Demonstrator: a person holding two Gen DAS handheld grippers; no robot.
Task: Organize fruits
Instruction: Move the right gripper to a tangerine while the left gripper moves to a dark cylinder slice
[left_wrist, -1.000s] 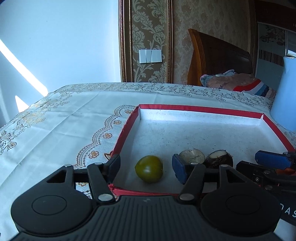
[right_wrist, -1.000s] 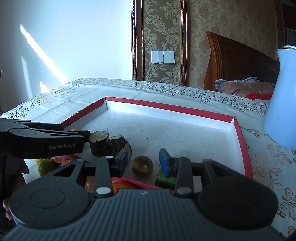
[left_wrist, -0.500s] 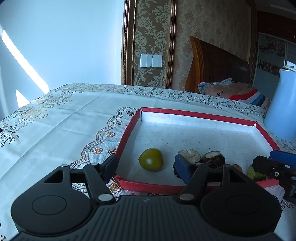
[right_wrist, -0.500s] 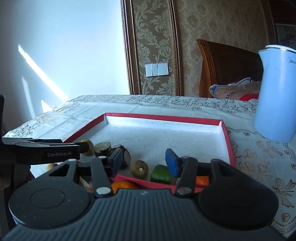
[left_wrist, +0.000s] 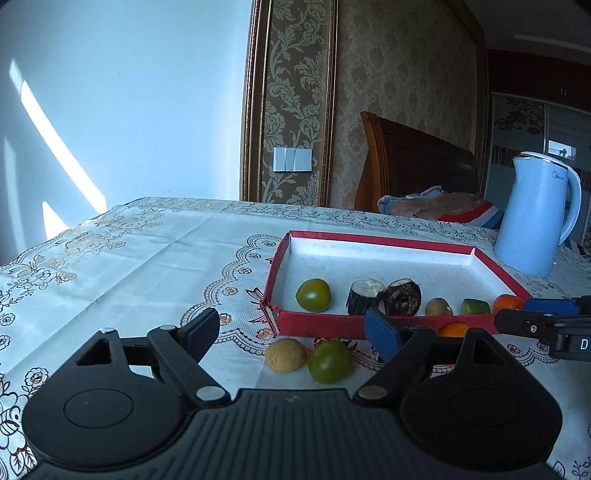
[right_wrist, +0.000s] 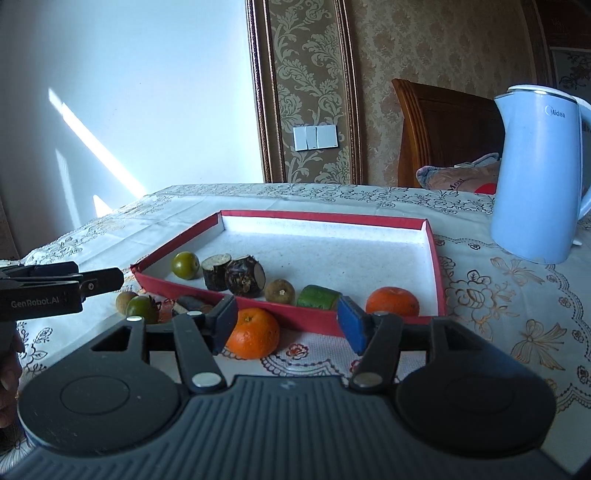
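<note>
A red-rimmed tray (left_wrist: 317, 324) holds a row of pieces along its near wall: a green fruit (left_wrist: 313, 294), two dark cut chunks (left_wrist: 364, 297), a small brown fruit (left_wrist: 437, 307), a green piece (left_wrist: 475, 306) and an orange (left_wrist: 509, 302). On the cloth before the tray lie a tan fruit (left_wrist: 285, 355), a green fruit (left_wrist: 329, 361) and an orange (right_wrist: 253, 333). My left gripper (left_wrist: 291, 330) hangs short of the tray, jaws opening, nothing held. My right gripper (right_wrist: 288, 326) is also opening and empty, the loose orange beside its left finger.
A pale blue kettle (right_wrist: 535, 173) stands on the patterned tablecloth to the right of the tray (right_wrist: 436, 258). A red scrap and a dark piece (right_wrist: 192, 302) lie near the tray's front corner. Behind the table are a wooden headboard and folded bedding.
Both grippers have drawn back from the tray and their jaws have widened. The fruits on the cloth in front of the tray have come into view.
</note>
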